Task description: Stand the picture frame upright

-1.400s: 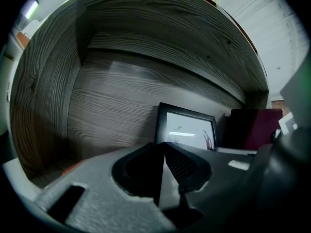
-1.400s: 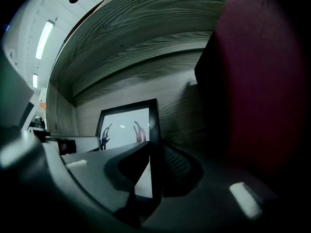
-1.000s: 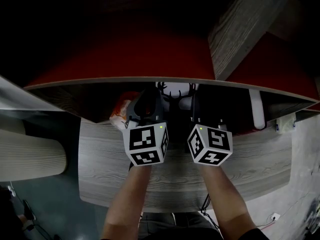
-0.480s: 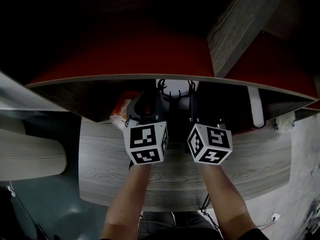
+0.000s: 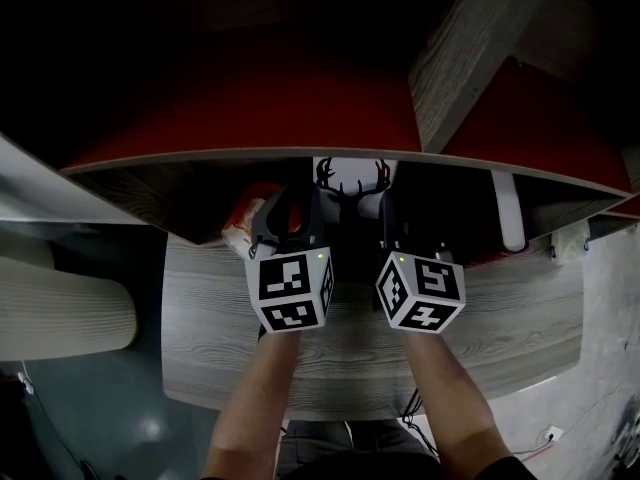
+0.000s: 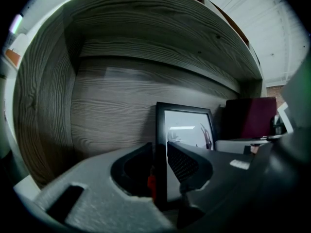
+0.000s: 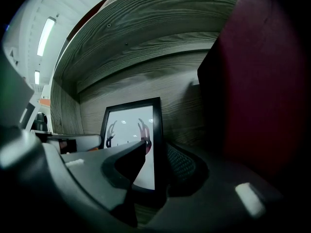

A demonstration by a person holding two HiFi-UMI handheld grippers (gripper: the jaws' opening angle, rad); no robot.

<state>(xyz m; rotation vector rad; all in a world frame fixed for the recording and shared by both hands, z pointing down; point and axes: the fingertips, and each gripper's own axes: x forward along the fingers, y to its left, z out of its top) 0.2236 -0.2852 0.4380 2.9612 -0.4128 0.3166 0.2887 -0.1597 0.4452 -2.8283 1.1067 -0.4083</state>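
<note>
The picture frame (image 6: 187, 127) stands upright. The left gripper (image 6: 159, 150) and the right gripper (image 7: 156, 152), jaws just opened and released, have its side edges between them.

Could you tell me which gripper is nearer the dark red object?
Right gripper, beside the dark red object; left gripper sits beyond the picture frame. Both jaws, just opening, straddle its edges.

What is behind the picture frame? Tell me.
The shelf's grey wood-grain back panel, close behind the upright picture frame. Whether the frame touches it, and any prop at its back, cannot be seen: the frame covers that.
</note>
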